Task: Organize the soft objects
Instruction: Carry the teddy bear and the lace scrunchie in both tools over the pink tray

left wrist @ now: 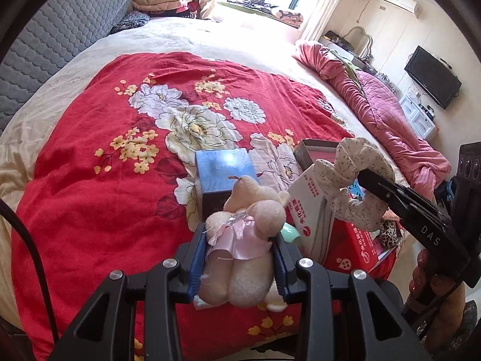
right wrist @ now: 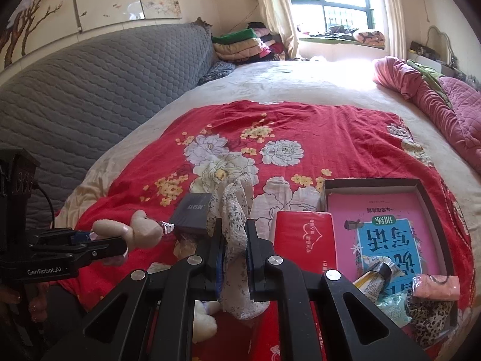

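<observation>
so we had the left gripper (left wrist: pixel 239 258) clenched on the plush bear (left wrist: pixel 240 240), right gripper (right wrist: pixel 234 258) clamping the floral scrunchie (right wrist: pixel 233 210); open box (right wrist: pixel 433 198) lay right, nearer our right hand.

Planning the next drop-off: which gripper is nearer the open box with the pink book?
Right. The right gripper, holding the floral scrunchie, sits just left of the open box; the left gripper is farther left, holding the teddy bear.
</observation>
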### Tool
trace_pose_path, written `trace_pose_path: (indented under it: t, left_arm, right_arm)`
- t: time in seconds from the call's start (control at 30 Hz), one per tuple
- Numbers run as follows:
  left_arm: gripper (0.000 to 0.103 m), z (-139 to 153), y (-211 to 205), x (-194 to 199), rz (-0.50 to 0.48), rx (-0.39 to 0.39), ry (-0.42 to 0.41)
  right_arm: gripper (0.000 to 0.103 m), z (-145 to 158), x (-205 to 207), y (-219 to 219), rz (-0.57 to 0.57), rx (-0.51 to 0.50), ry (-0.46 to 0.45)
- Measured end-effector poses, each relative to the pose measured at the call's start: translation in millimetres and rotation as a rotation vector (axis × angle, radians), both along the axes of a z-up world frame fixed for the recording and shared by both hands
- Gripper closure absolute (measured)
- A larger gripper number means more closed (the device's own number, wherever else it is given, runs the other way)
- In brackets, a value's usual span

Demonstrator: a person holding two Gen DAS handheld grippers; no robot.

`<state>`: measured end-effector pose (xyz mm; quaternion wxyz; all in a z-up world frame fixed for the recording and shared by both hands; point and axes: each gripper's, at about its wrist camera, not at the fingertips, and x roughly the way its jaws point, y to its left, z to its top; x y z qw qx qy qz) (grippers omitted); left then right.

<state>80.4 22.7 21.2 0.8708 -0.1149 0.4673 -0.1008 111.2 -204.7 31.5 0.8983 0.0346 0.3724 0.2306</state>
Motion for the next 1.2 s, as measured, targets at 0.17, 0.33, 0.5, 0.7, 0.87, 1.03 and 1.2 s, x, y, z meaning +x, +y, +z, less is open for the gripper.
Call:
trace_pose_path:
  t: [0.17,0.33,0.5,0.7,0.87,1.03,1.2]
  left_arm:
    - [0.064,13.3,-31.6,2.2,-0.046,0.023,-0.021]
    - [0.064,32.5,-68.1,1.1,-0.113,0.044,-0.065]
    - [0.064,47.1,-97.9,2.2,-0.161,0.055,-0.090]
    - [0.064,60.6,-121.1,2.4,-0.193,0.062,-0.114]
    - [0.064,70.7,-135.7,1.8,-0.215,0.074,-0.131]
    - [0.064,75.6,-147.7,2.3,-0.221,0.080,-0.137]
    - [0.064,76.9,-157.5,5.7,-0.226,0.068,-0.133]
  right_arm:
    - [0.091,11.0,-4.7,-21.8,-0.051,0.005,-0.026]
    - [0.091,19.8,-8.2,-39.8,-0.099,-0.007,-0.049]
    - [0.091,27.9,-14.6,-56.9,-0.139,-0.013,-0.072]
    - [0.091,35.8,-21.0,-78.9,-0.183,-0.005,-0.089]
    - [0.091,41.4,-26.1,-98.1,-0.220,0.011,-0.098]
    - [0.091,45.7,-28.1,-114.6,-0.262,0.007,-0.108]
    - [0.091,46.1,-30.0,-131.2,-0.301,0.011,-0.104]
